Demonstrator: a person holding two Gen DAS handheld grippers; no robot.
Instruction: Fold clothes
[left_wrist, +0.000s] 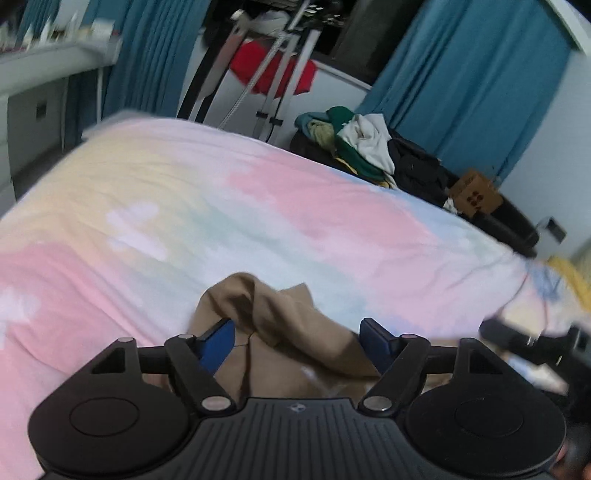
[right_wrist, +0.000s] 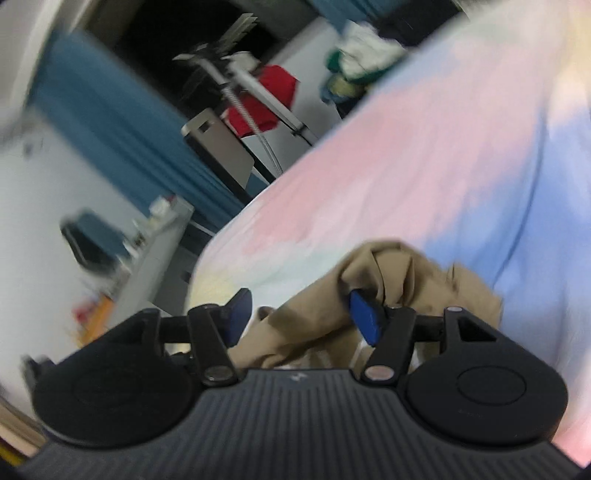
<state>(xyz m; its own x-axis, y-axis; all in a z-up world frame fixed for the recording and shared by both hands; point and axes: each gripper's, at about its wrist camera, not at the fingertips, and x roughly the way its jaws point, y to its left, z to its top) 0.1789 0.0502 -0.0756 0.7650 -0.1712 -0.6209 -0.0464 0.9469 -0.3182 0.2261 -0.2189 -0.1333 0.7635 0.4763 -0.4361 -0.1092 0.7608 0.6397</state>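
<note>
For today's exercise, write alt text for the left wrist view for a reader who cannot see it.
The open left gripper has crumpled tan clothing between its blue fingers on a pastel bedspread. Behind the bed are a clothes pile and teal curtains.

The left hand-held gripper (left_wrist: 297, 341) fills the bottom of the left wrist view, its black ribbed body across the lower edge and two round black housings at the lower left and lower right. Its blue-padded fingers (left_wrist: 218, 345) stand wide apart, one left of centre and one right of centre, jaws spread.

The right hand-held gripper (right_wrist: 301, 319) sits likewise along the bottom of the right wrist view, tilted so the frame leans. Its blue fingers (right_wrist: 364, 319) are also spread wide, the left pad at lower centre-left, the right pad right of centre.
</note>
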